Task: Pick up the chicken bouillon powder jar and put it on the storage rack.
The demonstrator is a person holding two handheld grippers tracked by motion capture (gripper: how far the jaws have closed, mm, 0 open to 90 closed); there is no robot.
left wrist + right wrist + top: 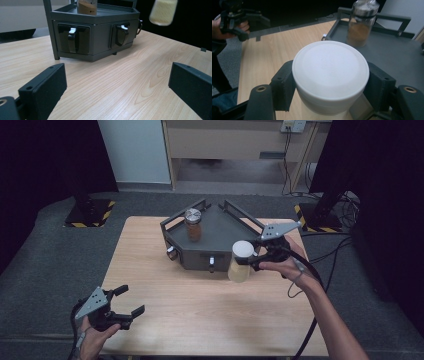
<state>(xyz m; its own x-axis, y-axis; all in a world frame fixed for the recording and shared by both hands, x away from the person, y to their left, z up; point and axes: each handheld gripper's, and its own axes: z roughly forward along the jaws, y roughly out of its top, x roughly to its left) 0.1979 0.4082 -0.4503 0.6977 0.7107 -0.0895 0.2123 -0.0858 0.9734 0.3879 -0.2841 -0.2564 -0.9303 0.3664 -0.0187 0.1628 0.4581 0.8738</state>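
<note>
Two grippers at a light wooden table (200, 310). Nearest, at the front left corner: left gripper (129, 301), held in the person's left hand (92, 340), jaws spread wide with nothing between them. In the left gripper view the two black jaws stand far apart over bare wood grain, low above the tabletop.

Further in, right of centre: right gripper (254, 259), held by the right hand (285, 266), grey three-cornered plate on top, cable trailing back along the forearm. Its jaws pinch a white-lidded jar (240, 261) just under the lid. Jar holds a pale yellowish, grainy content; it hangs clear of the table, just in front of the dark tray's right front corner. In the right gripper view the white lid (330, 70) sits squarely between the two jaws, both pressed against the jar's sides. In the left gripper view the jar's lower part is seen in the air above the table.

Beyond that, at the table's back centre: dark grey angular tray (220, 227) with raised rail handles and two latches (72, 37) on its front faces. A second jar (193, 225), metal-lidded, with brown content, stands upright on the tray's top, left of middle.

Farthest: grey floor, light cabinet base, cables at the right.
</note>
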